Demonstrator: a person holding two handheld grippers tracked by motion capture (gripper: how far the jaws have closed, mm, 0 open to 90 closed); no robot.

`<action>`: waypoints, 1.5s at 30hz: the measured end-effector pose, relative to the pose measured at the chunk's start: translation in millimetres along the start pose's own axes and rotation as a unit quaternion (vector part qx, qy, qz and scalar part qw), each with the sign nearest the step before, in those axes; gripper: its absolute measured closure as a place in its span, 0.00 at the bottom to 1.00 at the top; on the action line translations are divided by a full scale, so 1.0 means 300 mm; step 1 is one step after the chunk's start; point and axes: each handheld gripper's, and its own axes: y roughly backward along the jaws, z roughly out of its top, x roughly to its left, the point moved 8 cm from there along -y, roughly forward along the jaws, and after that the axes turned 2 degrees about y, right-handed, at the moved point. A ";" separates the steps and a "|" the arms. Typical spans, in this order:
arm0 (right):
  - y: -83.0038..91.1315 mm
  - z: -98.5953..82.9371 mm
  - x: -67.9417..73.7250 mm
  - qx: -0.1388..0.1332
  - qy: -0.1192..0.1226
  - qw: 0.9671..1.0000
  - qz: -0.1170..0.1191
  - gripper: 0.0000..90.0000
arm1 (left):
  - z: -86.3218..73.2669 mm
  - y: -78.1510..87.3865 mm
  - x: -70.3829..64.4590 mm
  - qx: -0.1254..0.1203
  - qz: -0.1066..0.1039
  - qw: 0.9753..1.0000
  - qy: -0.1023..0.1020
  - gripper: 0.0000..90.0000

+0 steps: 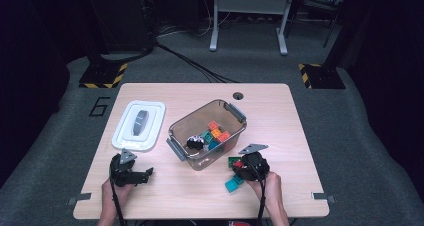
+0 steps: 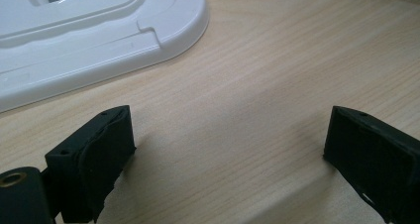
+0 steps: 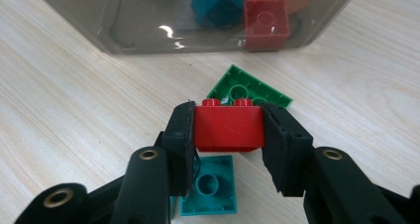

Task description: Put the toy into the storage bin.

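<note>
Gripping red brick, near bin wall

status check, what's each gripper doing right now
Right gripper shut on red brick, just short of clear bin. Left gripper open, empty, beside white lid. Nothing in the way.

1. The white lid is cut off by the top and left edges of the left gripper view
2. The teal brick below the red brick is partly hidden by the right gripper
3. The bin's black round item is too small to tell
</note>
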 end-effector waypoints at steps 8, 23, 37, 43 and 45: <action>0.035 0.019 -0.029 -0.009 -0.011 1.000 -0.012 0.65 | 0.000 0.000 0.000 0.000 0.000 1.000 0.000 0.06; 0.085 0.049 -0.109 -0.027 -0.017 0.999 -0.033 0.65 | 0.000 0.000 0.000 0.000 0.000 1.000 0.000 0.06; 0.117 0.094 -0.216 -0.039 -0.039 0.996 -0.068 0.65 | 0.000 0.000 0.000 0.000 0.000 1.000 0.000 0.06; 0.125 0.123 -0.255 -0.041 -0.044 0.995 -0.079 0.65 | 0.000 0.000 0.000 0.000 0.000 1.000 0.000 0.06; 0.127 0.131 -0.266 -0.043 -0.045 0.995 -0.081 0.65 | 0.000 0.000 0.000 0.000 0.000 1.000 0.000 0.06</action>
